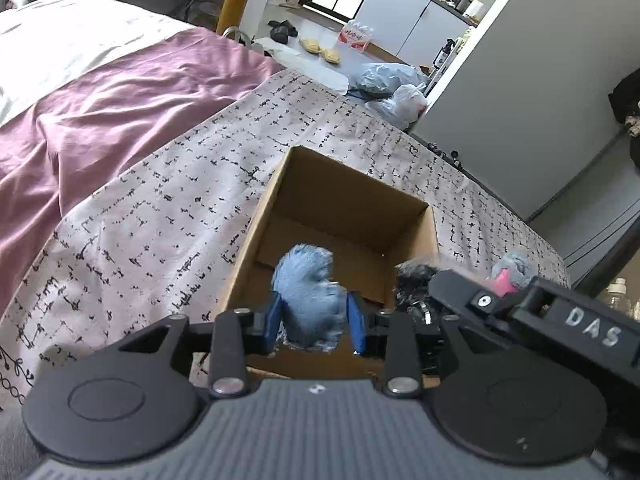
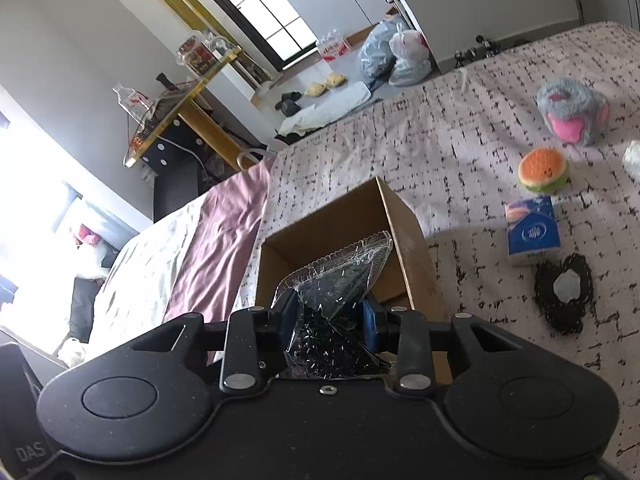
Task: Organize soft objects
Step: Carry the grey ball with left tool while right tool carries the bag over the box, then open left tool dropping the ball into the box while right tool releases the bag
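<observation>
An open cardboard box stands on the patterned bedspread. My left gripper hangs over its near edge, its blue pads shut on a fluffy blue plush that sits above the box's inside. In the right wrist view my right gripper is shut on a clear plastic bag of black bits, also held over the box. That bag shows at the box's right rim in the left wrist view. The box floor that I can see is bare.
On the bedspread right of the box lie a grey and pink plush, an orange burger-shaped toy, a blue tissue pack and a black lacy item. A mauve sheet covers the bed to the left. Bags and slippers lie on the floor beyond.
</observation>
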Tool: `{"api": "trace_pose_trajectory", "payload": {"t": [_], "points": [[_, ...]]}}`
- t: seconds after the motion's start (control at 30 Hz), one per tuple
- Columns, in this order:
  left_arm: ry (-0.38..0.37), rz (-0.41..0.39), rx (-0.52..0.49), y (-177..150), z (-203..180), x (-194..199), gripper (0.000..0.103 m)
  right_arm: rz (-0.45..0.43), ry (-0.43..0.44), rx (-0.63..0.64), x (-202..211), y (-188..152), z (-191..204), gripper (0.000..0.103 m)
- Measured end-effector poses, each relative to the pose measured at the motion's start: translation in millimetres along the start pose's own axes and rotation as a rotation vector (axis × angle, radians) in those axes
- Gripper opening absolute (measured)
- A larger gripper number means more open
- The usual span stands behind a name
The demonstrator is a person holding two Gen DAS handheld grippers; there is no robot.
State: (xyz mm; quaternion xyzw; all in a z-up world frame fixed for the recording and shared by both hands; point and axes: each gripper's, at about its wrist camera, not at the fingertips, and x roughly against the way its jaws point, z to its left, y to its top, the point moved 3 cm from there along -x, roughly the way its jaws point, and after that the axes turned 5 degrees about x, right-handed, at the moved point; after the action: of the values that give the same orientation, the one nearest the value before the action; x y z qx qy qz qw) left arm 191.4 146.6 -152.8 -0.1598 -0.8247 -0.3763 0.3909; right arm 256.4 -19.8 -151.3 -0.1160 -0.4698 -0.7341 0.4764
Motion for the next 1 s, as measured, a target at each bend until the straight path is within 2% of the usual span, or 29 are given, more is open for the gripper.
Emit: {"api": "trace_pose_trajectory", "payload": {"t": [0.07, 0.17, 0.5, 0.63, 0.83, 1.0], "points": [[0.011, 0.001, 0.013, 1, 1, 1, 0.040, 0.008, -0.007, -0.009, -3, -2, -2, 0.034], [0.018, -0.017, 0.021, 1, 3, 6, 0.045, 0.022, -0.016, -0.033, -7, -6, -5, 0.034], [0.021, -0.053, 0.061, 1, 10, 18, 0.051, 0.049, -0.019, -0.031, -16, -8, -3, 0.038], [0.025, -0.055, 0.056, 1, 9, 20, 0.055, 0.032, -0.027, -0.032, -4, -6, -4, 0.055], [0.031, -0.033, 0.035, -1, 5, 19, 0.072, 0.008, -0.049, 0.003, 19, -6, -10, 0.063], [-0.003, 0.013, 0.044, -4, 4, 17, 0.077, -0.009, -0.073, 0.014, 38, -4, -25, 0.070]]}}
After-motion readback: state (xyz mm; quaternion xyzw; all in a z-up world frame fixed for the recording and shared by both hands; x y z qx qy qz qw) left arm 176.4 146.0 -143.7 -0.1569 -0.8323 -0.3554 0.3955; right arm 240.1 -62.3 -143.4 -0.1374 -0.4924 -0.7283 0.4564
